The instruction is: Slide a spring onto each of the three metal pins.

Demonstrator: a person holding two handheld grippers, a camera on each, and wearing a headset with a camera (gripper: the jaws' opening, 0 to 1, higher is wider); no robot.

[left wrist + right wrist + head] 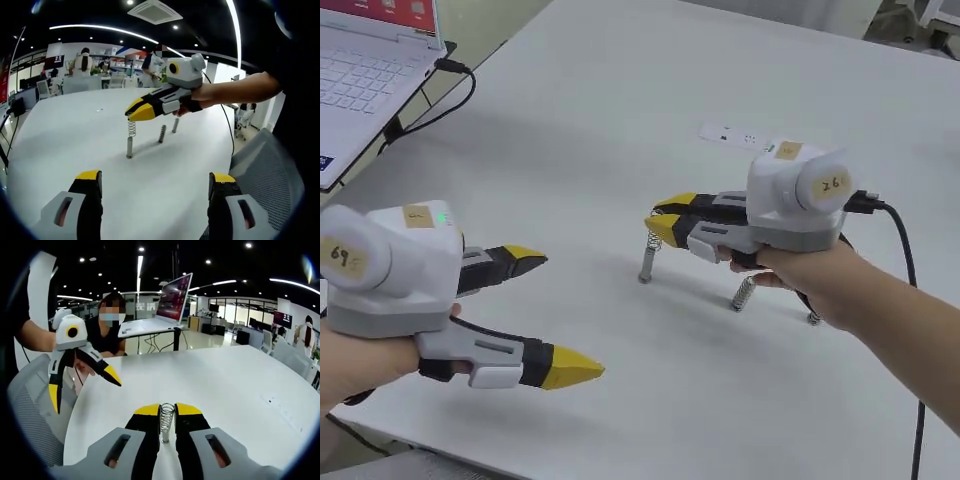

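Note:
Three metal pins stand on the white table (600,120). My right gripper (662,217) is shut on a spring (653,241) whose lower end sits over the top of the left pin (647,264); the spring (166,417) stands upright between its yellow fingertips (148,410). The middle pin (744,293) wears a spring along its length. The third pin (813,318) is mostly hidden behind the right hand. My left gripper (560,315) hovers open and empty at the lower left, well apart from the pins. In the left gripper view, the left pin (129,147) stands in front of the open left gripper (155,180).
A laptop (370,60) with a black cable (450,100) sits at the far left edge. A flat white strip (735,137) lies behind the right gripper. A black cord (910,300) trails from the right gripper. The table's near edge runs just below my left hand.

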